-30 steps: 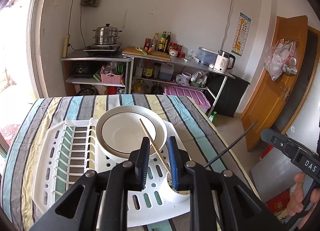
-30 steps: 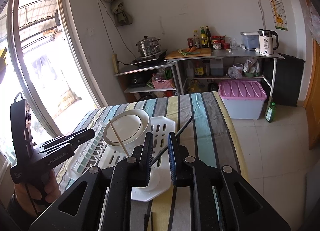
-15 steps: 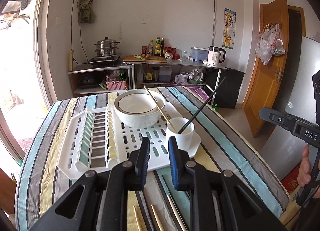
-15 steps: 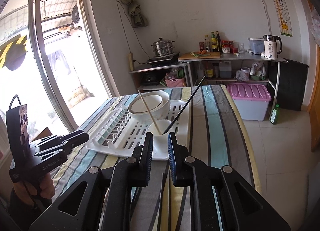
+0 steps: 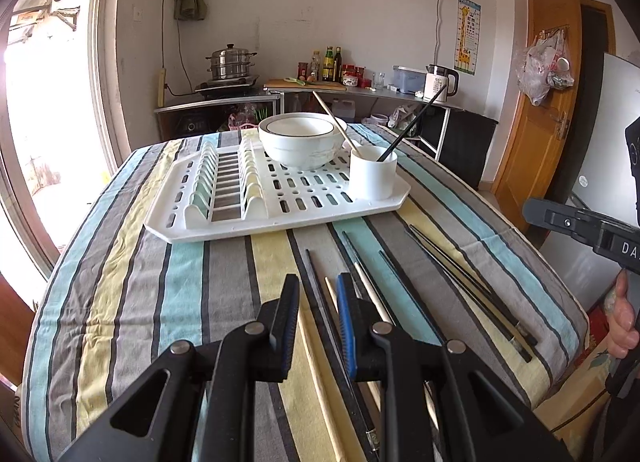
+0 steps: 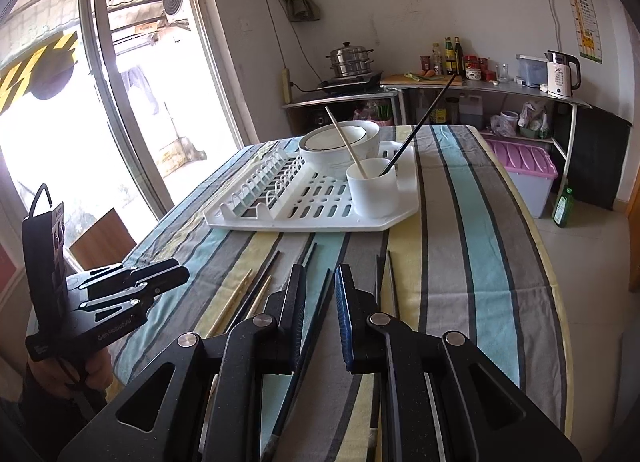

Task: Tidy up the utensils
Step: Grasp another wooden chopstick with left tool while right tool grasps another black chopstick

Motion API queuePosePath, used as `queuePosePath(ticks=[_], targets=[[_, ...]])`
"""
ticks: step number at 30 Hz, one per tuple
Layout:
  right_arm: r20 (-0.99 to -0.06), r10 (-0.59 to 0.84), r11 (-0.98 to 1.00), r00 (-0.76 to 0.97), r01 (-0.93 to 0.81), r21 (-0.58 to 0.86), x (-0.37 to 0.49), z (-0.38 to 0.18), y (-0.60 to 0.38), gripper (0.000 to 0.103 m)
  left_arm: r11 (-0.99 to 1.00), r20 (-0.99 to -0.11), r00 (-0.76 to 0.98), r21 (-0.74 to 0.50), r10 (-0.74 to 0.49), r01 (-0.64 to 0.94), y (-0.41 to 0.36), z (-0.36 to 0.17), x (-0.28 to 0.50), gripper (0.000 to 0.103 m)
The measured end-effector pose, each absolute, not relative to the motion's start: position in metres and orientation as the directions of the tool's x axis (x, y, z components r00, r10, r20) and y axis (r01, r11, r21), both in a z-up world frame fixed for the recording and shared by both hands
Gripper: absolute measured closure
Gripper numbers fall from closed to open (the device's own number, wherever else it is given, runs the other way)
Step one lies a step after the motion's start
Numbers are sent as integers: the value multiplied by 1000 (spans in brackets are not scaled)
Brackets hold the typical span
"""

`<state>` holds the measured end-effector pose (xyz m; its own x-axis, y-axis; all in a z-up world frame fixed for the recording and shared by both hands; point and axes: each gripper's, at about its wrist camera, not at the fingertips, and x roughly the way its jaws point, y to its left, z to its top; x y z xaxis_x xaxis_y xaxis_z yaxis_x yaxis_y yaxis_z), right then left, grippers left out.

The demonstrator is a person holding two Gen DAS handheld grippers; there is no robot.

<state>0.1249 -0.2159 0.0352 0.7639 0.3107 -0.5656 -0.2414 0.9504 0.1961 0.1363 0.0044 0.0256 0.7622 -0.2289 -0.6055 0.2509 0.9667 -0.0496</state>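
While both jaws gape empty, slim chopsticks (image 5: 460,274) lie on striped cloth (image 5: 180,294).

The far wall (image 5: 340,2) is white and plain; a metal shelf (image 6: 480,88) with bottles and a white kettle (image 6: 562,70) stands against it; strong daylight comes through the large window (image 6: 120,82) at left; a wooden door (image 5: 536,102) is at right; the floor (image 6: 592,262) is pale tile.
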Motion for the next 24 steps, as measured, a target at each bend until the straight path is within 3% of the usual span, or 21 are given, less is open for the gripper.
queuePosePath(ticks=[16, 24], targets=[[-722, 272, 962, 636, -208, 180, 192, -27, -185, 88, 972, -756, 629, -43, -182, 229, 2, -31, 193, 83], [-778, 237, 968, 582, -208, 140, 224, -44, -168, 88, 972, -788, 589, -48, -177, 228, 2, -43, 210, 83]])
